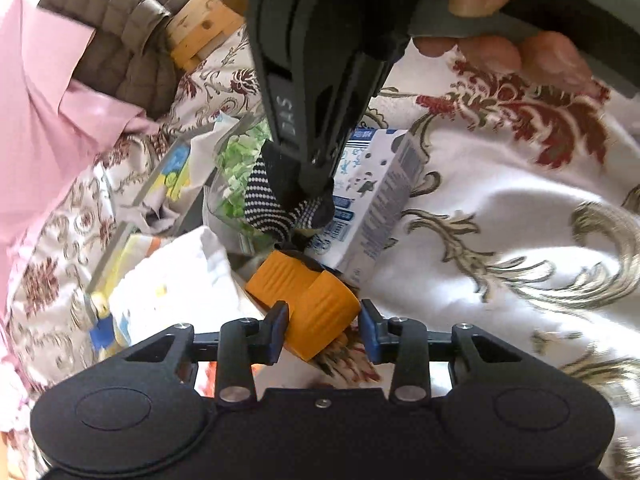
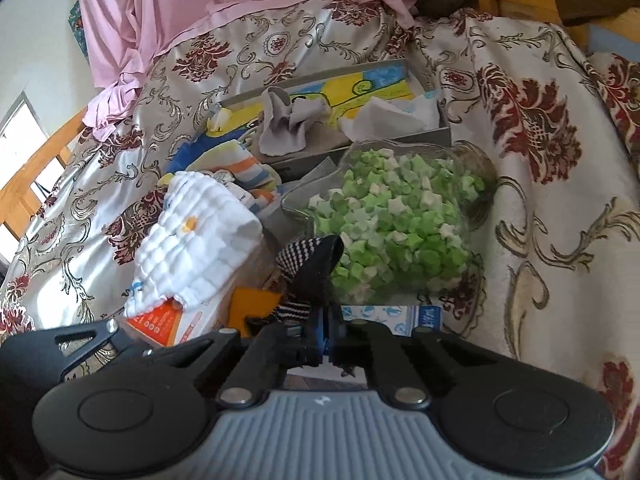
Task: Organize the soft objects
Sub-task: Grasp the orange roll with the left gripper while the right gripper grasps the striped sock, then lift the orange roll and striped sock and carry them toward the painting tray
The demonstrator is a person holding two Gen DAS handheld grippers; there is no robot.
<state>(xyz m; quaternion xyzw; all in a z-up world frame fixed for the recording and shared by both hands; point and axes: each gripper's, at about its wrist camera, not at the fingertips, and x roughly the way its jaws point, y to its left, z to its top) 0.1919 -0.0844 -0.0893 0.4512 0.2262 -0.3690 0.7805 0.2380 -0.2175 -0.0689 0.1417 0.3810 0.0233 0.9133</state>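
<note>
We found the right gripper (image 2: 325, 330) with its fingers together, clamped on the black cuff of a black-and-white striped sock (image 2: 308, 258), which rose just ahead of the fingertips. In the left wrist view the same gripper (image 1: 316, 188) pinched that sock (image 1: 268, 204) from above. The left gripper (image 1: 323, 334) stood part-way closed around an orange ribbed sock (image 1: 304, 300); its left finger touched the fabric, but whether the right finger pressed we could not tell.

We judged the step in hand to be the picking up of 2 socks. The next move called for a firm hold on the orange sock, then a lift clear of the clutter.

Room was tight. A milk carton (image 1: 372, 200) lay just right of the left fingers. A jar of green paper stars (image 2: 400, 220) stood directly ahead of the right fingers, with a white folded cloth (image 2: 192, 248) to their left. An open box (image 2: 432, 136) holding a grey cloth (image 2: 288, 120) lay beyond. The bedspread (image 1: 500, 220) to the right was bare.
</note>
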